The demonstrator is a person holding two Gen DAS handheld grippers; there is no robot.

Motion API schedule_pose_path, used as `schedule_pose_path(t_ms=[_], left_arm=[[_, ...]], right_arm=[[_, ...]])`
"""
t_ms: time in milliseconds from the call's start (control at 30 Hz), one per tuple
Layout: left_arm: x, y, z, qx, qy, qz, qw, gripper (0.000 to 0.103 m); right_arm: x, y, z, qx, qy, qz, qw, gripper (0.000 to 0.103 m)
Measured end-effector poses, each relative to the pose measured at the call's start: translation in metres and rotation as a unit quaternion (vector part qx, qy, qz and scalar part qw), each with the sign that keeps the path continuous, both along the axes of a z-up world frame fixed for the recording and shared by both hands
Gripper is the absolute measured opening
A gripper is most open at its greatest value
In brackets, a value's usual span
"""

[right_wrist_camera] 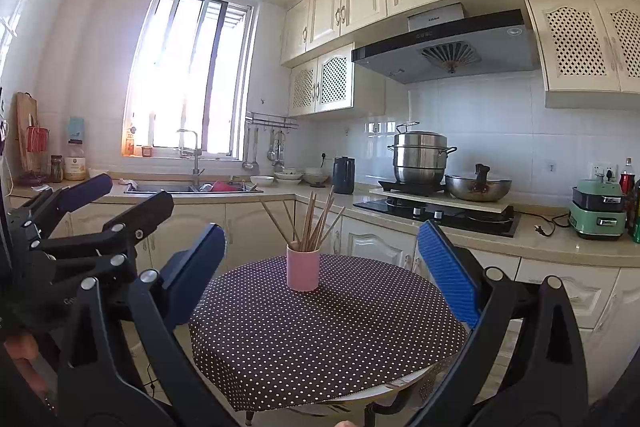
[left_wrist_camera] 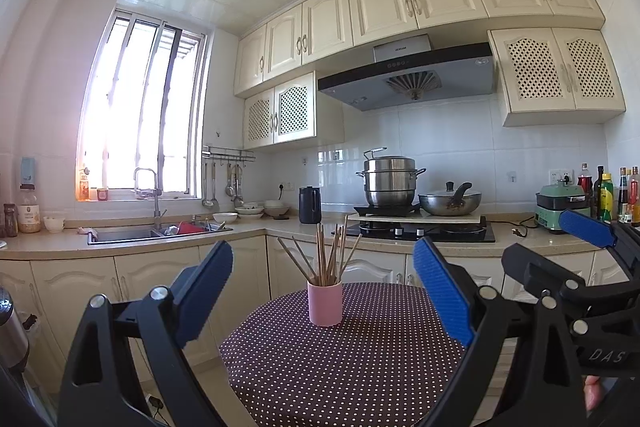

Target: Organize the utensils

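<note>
The fingers [left_wrist_camera: 204, 291] of the left gripper [left_wrist_camera: 324, 291] are spread wide with nothing between them, and the fingers [right_wrist_camera: 452, 267] of the right gripper [right_wrist_camera: 324, 267] are spread just as wide and equally bare. Both grippers hang above the near edge of a round counter [left_wrist_camera: 340, 367] draped in a dark brown cloth with white dots, side by side; the right gripper shows at the right edge of the left wrist view, and the left gripper [right_wrist_camera: 80, 227] shows at the left edge of the right wrist view.

A pink cup [left_wrist_camera: 325, 303] stands upright on the far half of the dotted counter, well apart from both grippers and roughly in line with the gap between each pair of fingers. A bundle of wooden chopsticks [left_wrist_camera: 326, 255] stands in the pink cup, fanned out, with their upper ends leaning to the left and right above its rim.

Beyond the pink cup lies the kitchen: a sink [left_wrist_camera: 160, 233] behind it to the left under the window, a steel steamer pot [left_wrist_camera: 390, 181] and a wok [left_wrist_camera: 450, 203] on the stove behind it to the right, and a green appliance [left_wrist_camera: 560, 205] farther right.
</note>
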State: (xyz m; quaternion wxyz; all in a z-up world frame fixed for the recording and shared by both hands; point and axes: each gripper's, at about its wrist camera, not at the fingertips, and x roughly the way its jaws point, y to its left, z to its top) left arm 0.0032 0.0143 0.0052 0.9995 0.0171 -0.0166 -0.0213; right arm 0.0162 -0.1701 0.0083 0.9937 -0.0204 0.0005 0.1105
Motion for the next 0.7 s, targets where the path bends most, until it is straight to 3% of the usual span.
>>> schedule_pose_path(t_ms=[467, 700], left_arm=[[0.048, 0.013, -0.010, 0.000, 0.016, 0.008, 0.9998, 0.090], [0.086, 0.023, -0.020, -0.011, 0.049, -0.003, 0.9987, 0.090]], right_arm=[[0.051, 0.010, -0.014, 0.014, 0.025, 0.011, 1.000, 0.096], [0.087, 0.015, -0.022, 0.019, 0.060, 0.021, 0.998, 0.096]])
